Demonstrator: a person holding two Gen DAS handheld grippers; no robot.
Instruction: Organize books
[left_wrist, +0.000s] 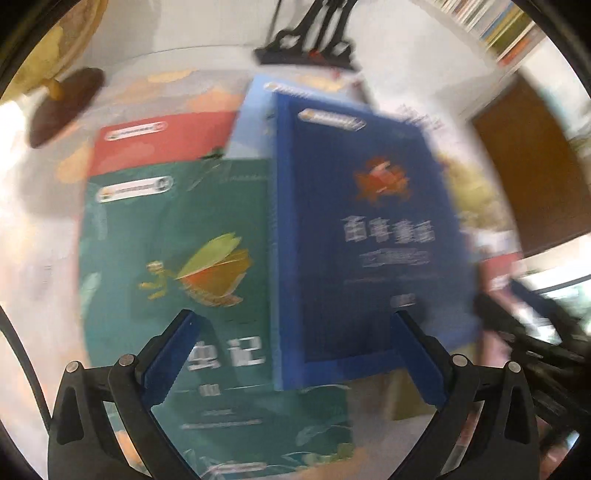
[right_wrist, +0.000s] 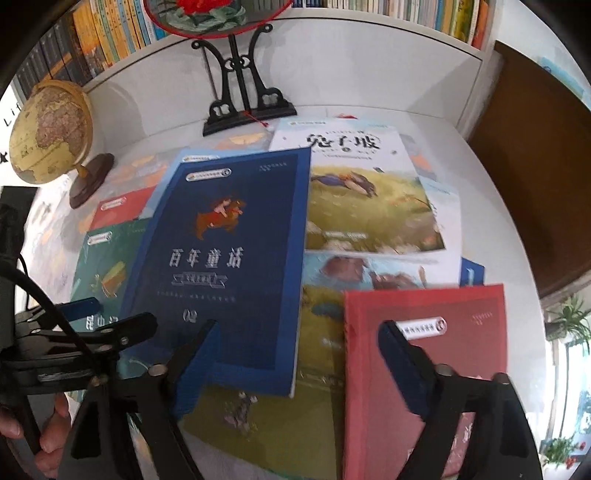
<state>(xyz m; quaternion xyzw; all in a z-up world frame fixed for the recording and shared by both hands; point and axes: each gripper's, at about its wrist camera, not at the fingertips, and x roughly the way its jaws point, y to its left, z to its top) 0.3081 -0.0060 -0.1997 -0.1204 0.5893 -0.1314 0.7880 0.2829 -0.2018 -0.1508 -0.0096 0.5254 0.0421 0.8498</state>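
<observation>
White counter (right_wrist: 491, 206) is covered in overlapping books: navy blue book (right_wrist: 229, 258) lies on top of the green book (left_wrist: 177, 240), rabbit picture book (right_wrist: 362, 192) at the back, red book (right_wrist: 436, 369) nearest on the right. Small globe (right_wrist: 48, 133) sits far left. Left gripper (left_wrist: 291, 350) and right gripper (right_wrist: 295, 369) both gape wide, holding nothing

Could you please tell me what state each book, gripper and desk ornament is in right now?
Left gripper: open, holding nothing.
Right gripper: open, holding nothing.
Dark blue book: closed, face up, overlapping other books.
Green book: closed, flat, partly covered.
Red book: closed, flat, nearest the right gripper.
White illustrated book: closed, face up.
Globe: upright on its stand.
</observation>
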